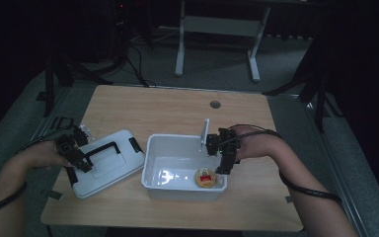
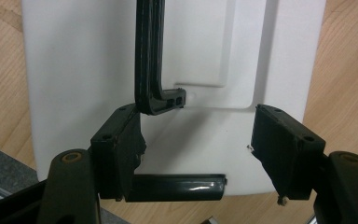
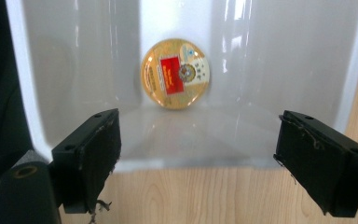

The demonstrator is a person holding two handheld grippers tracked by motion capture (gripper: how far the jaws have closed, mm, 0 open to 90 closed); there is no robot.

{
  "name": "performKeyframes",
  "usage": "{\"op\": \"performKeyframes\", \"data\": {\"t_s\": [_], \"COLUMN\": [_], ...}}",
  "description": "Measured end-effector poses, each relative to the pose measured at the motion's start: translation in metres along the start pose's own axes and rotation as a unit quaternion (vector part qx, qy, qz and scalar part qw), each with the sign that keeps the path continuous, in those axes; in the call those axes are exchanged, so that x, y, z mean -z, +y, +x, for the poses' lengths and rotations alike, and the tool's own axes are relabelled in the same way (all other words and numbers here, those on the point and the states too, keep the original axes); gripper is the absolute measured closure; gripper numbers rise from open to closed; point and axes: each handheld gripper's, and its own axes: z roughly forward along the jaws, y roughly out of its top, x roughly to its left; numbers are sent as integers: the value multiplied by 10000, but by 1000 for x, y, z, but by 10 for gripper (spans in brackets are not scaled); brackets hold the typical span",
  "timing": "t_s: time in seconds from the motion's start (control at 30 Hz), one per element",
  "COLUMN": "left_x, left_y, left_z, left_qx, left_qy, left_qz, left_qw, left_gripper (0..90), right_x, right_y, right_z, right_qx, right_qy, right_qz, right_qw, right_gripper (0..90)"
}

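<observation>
Now lifting the spread, empty right gripper (image 1: pixel 224 168) off the round tin (image 1: pixel 205 178) in the white bin (image 1: pixel 150 163), left gripper (image 1: pixel 81 163) half-spread, gripping nothing, over the lid (image 1: pixel 118 168), closing next.

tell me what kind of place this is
Probably a lab or recording room, not a home: a bare wooden table on grey floor, dark curtains around it, a metal desk frame behind, cables trailing across the floor.

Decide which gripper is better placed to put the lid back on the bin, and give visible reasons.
Probably the left gripper: it sits at the lid, jaws open beside its black handle. The right gripper hangs open over the bin.
</observation>
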Motion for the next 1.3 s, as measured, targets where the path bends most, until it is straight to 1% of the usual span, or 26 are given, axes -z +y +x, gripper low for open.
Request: {"op": "performKeyframes", "data": {"t_s": [0.03, 0.07, 0.1, 0.13, 0.23, 0.27, 0.33, 0.37, 0.43, 0.57, 0.67, 0.7, 0.73, 0.8, 0.83, 0.87, 0.97, 1.03, 1.1, 1.13, 1.17, 1.2, 1.23, 1.3], "left_x": [0, 0, 0, 0, 0, -1, -2, -3, -3, -1, 0, 0, -1, -2, -2, -3, -2, -2, -3, -3, -6, -7, -8, -10], "left_y": [-1, -1, -1, -2, -3, -3, -4, -4, -5, -6, -5, -5, -5, -4, -4, -3, 1, 4, 6, 6, 12, 13, 15, 18], "left_z": [0, 0, 0, 1, 2, 3, 2, 2, 1, 0, 0, 0, 1, 3, 3, 3, 4, 5, 5, 5, 5, 5, 5, 5], "left_qx": [2, 2, 2, 22, 97, 101, 98, 60, 32, -10, -60, -60, -109, -103, -118, -131, -215, -236, -260, -260, -274, -307, -295, -319], "left_qy": [-17, -17, -17, -41, -109, -102, -98, -103, -76, -52, 22, 22, 13, 42, 62, 118, 185, 228, 233, 233, 186, 187, 176, 217], "left_qz": [-1, -1, -1, 12, -5, 8, 52, 66, 59, -40, -118, -118, -142, -112, -118, -97, -66, 7, 48, 48, 234, 306, 351, 454], "left_qw": [10000, 10000, 10000, 10000, 9999, 9999, 9999, 9999, 9999, 10000, 9999, 9999, 9998, 9999, 9998, 9998, 9996, 9995, 9994, 9994, 9992, 9989, 9988, 9982], "left_gripper": [332, 331, 331, 331, 331, 331, 331, 331, 332, 332, 340, 342, 343, 354, 361, 369, 415, 445, 508, 508, 554, 562, 589, 629], "right_x": [1, 1, 3, 4, 5, 5, 2, 0, -3, -7, -13, -13, -18, -23, -27, -29, -37, -41, -42, -44, -47, -48, -49, -51], "right_y": [-3, -3, -7, -14, -26, -31, -39, -44, -52, -66, -75, -75, -81, -86, -89, -91, -97, -101, -102, -103, -106, -108, -109, -112], "right_z": [0, 0, 0, 0, 0, 1, 1, 2, 3, 4, 5, 5, 6, 6, 7, 7, 8, 9, 10, 10, 10, 11, 11, 11], "right_qx": [-41, -41, -43, -135, -181, -195, -255, -252, -326, -497, -570, -570, -633, -673, -724, -734, -796, -829, -853, -868, -885, -922, -922, -962], "right_qy": [18, 18, -2, 18, -24, -34, -36, -41, -3, 74, 105, 105, 177, 201, 252, 269, 342, 425, 425, 421, 455, 472, 503, 505], "right_qz": [-2, -2, -2, -27, -50, -45, -4, 19, 38, 23, 76, 76, 84, 119, 161, 195, 278, 303, 323, 347, 364, 363, 343, 337], "right_qw": [10000, 10000, 10000, 9999, 9998, 9998, 9997, 9997, 9995, 9987, 9983, 9983, 9978, 9975, 9969, 9967, 9959, 9952, 9949, 9947, 9944, 9940, 9939, 9935], "right_gripper": [137, 137, 137, 138, 141, 141, 141, 141, 141, 143, 146, 146, 146, 148, 148, 148, 148, 148, 148, 148, 149, 150, 150, 150]}}
